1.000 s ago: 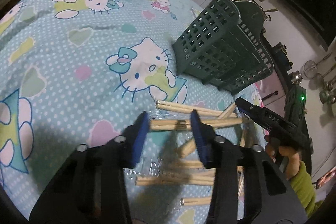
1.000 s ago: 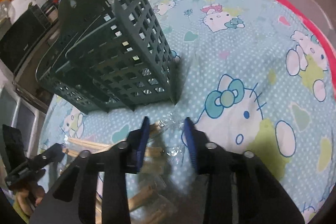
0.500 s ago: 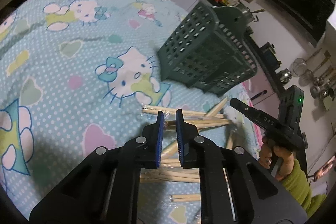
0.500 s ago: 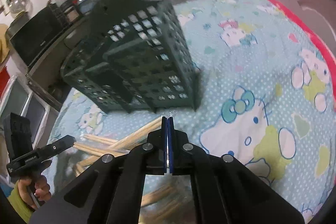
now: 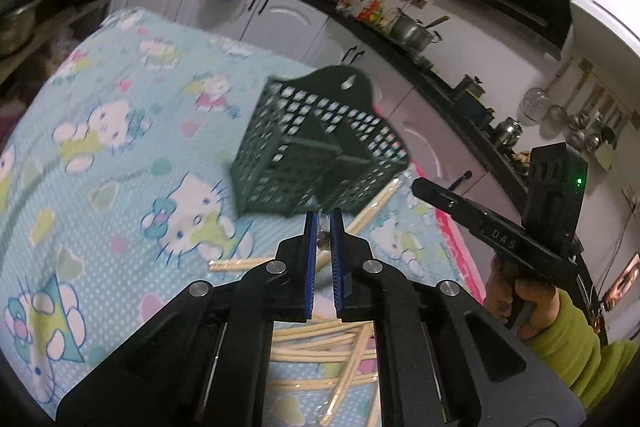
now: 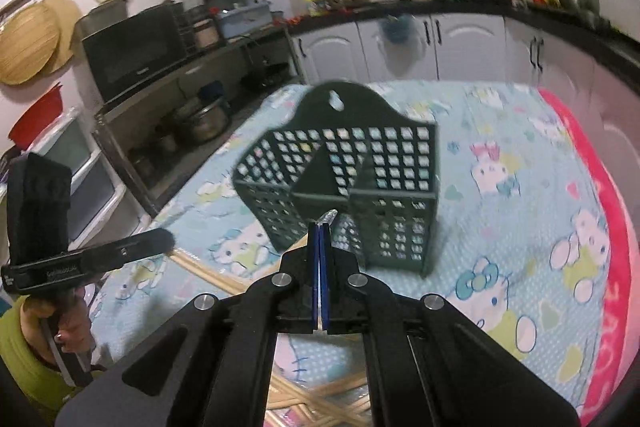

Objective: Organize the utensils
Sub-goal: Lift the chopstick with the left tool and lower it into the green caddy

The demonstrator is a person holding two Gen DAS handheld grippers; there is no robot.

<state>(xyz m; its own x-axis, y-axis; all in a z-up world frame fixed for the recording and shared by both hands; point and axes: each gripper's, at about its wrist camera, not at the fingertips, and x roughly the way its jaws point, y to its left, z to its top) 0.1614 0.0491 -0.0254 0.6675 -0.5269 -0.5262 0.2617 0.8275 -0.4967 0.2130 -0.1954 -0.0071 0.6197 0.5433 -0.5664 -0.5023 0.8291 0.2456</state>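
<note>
1. Left gripper (image 5: 323,227): fingers nearly closed, pinching a clear plastic wrap (image 5: 320,225) that holds something small, can't tell what
2. Right gripper (image 6: 320,227): fingers clenched on clear plastic film (image 6: 327,215)
3. Green holder (image 6: 344,183) upright on the Hello Kitty cloth (image 6: 520,227), 12 o'clock of both grippers
4. Wooden chopsticks (image 5: 320,347) scattered at 6 o'clock under the left gripper

The supporting surface is a desk covered by a light-blue polka-dot cloth (image 5: 132,155) printed with cartoon cats, hearts and flowers; a pink edge (image 6: 600,227) runs along one side. A dark green perforated utensil holder (image 6: 352,195) with inner dividers stands upright on the cloth. Wooden chopsticks (image 5: 320,347), some in clear plastic wrapping, lie loosely crossed on the cloth near the holder's base.
</note>
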